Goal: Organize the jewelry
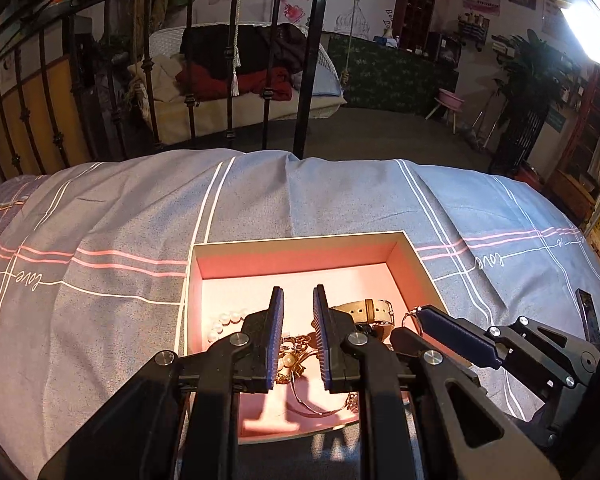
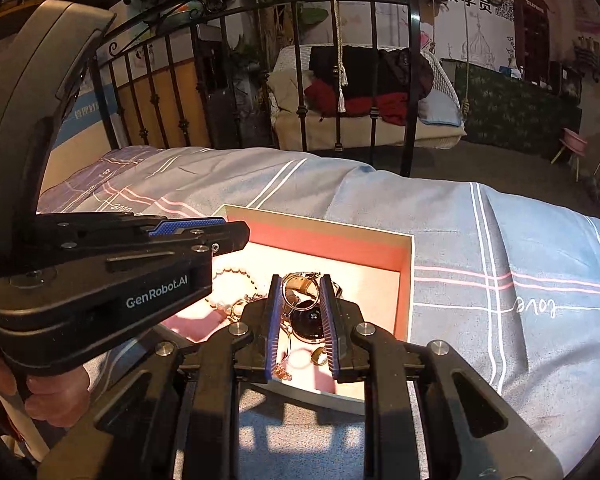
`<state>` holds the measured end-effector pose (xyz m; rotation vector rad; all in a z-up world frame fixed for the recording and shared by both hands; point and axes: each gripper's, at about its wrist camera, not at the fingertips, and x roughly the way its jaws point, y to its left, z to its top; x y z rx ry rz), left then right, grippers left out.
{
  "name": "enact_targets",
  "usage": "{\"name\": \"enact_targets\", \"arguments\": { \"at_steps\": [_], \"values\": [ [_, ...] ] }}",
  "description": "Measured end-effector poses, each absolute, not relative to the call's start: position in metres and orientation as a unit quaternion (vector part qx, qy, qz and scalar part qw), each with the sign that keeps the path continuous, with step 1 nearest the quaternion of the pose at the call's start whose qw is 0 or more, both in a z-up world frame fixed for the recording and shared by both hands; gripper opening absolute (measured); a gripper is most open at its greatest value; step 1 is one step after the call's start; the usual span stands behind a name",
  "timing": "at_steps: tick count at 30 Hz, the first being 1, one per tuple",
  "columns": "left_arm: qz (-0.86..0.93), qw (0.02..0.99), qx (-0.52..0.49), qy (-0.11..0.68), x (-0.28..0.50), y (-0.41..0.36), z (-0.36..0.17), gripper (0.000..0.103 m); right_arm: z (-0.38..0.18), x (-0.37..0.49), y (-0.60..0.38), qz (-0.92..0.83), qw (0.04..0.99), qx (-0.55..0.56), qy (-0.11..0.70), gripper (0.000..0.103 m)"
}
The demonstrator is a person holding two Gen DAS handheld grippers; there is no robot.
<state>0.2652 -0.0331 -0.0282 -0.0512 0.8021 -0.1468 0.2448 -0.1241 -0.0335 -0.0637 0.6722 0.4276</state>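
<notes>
An open pink-lined box (image 1: 300,258) (image 2: 332,240) lies on the bed. It holds a pearl bracelet (image 1: 224,322) (image 2: 230,272), a watch with a beige strap (image 1: 370,310) (image 2: 308,320), gold pieces (image 1: 294,350) and a thin bangle (image 1: 312,406). My left gripper (image 1: 298,298) hovers over the box, jaws a little apart, nothing between them. My right gripper (image 2: 300,280) (image 1: 414,314) is above the watch with a thin metal ring (image 2: 300,294) (image 1: 410,318) between its pads; the jaws look closed on the ring.
The bed has a grey-blue sheet (image 1: 100,240) with pink and white stripes. A black iron bed frame (image 1: 228,80) stands behind it. Beyond are a daybed with clothes (image 1: 240,68), a green counter (image 1: 392,76) and a pink stool (image 1: 448,100).
</notes>
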Motion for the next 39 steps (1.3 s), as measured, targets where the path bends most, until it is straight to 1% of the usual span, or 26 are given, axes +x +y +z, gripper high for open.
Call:
{"name": "enact_targets", "arguments": {
  "at_steps": [12,13,14,16,18,19,20,21,23,24,25,26,27,28,29,31,32,36,39],
  "values": [
    [-0.071,0.907,-0.021,0.416,0.276,-0.035,-0.039,0.015,-0.044,0.249,-0.122,0.209,0.913,-0.035,0.348,0.020],
    [-0.069,0.905,-0.023,0.419,0.276,-0.035,-0.040,0.018,-0.045,0.249,-0.122,0.209,0.913,-0.036,0.350,0.020],
    [-0.066,0.904,-0.023,0.421,0.277,-0.034,-0.041,0.026,-0.045,0.249,-0.122,0.209,0.912,-0.038,0.351,0.020],
    [-0.062,0.906,-0.023,0.419,0.276,-0.034,-0.041,0.033,-0.047,0.249,-0.121,0.213,0.908,-0.040,0.360,0.021],
    [-0.060,0.906,-0.018,0.418,0.274,-0.034,-0.040,0.036,-0.048,0.247,-0.120,0.210,0.908,-0.047,0.358,0.027],
    [-0.060,0.906,-0.017,0.418,0.274,-0.034,-0.040,0.039,-0.047,0.246,-0.119,0.212,0.909,-0.048,0.357,0.033],
    [-0.059,0.906,-0.015,0.419,0.274,-0.035,-0.040,0.045,-0.047,0.245,-0.119,0.212,0.909,-0.048,0.355,0.038],
    [-0.057,0.906,-0.014,0.419,0.273,-0.035,-0.040,0.048,-0.046,0.244,-0.120,0.212,0.910,-0.048,0.354,0.042],
    [-0.058,0.907,-0.016,0.416,0.270,-0.033,-0.038,0.054,-0.045,0.241,-0.120,0.213,0.911,-0.048,0.351,0.054],
    [-0.057,0.908,-0.016,0.415,0.267,-0.033,-0.037,0.057,-0.045,0.239,-0.120,0.215,0.911,-0.047,0.349,0.056],
    [-0.055,0.908,-0.015,0.414,0.264,-0.033,-0.034,0.064,-0.043,0.237,-0.120,0.215,0.912,-0.048,0.347,0.060],
    [-0.053,0.910,-0.017,0.412,0.259,-0.032,-0.031,0.073,-0.042,0.234,-0.121,0.214,0.913,-0.048,0.344,0.069],
    [-0.055,0.913,-0.023,0.403,0.251,-0.031,-0.026,0.078,-0.040,0.229,-0.122,0.216,0.914,-0.046,0.339,0.074],
    [-0.059,0.918,-0.030,0.390,0.241,-0.029,-0.021,0.087,-0.037,0.223,-0.123,0.219,0.917,-0.043,0.332,0.083],
    [-0.060,0.925,-0.035,0.375,0.229,-0.028,-0.015,0.092,-0.035,0.214,-0.125,0.219,0.920,-0.041,0.322,0.092],
    [-0.066,0.937,-0.039,0.341,0.206,-0.026,-0.005,0.093,-0.033,0.197,-0.128,0.218,0.927,-0.041,0.304,0.096],
    [-0.072,0.943,-0.039,0.324,0.193,-0.025,-0.001,0.096,-0.032,0.187,-0.130,0.213,0.931,-0.046,0.294,0.096],
    [-0.084,0.961,-0.041,0.260,0.146,-0.021,0.010,0.096,-0.033,0.146,-0.138,0.185,0.951,-0.065,0.239,0.097],
    [-0.082,0.966,-0.041,0.240,0.120,-0.019,0.011,0.096,-0.027,0.120,-0.145,0.166,0.964,-0.064,0.198,0.097]
  ]
}}
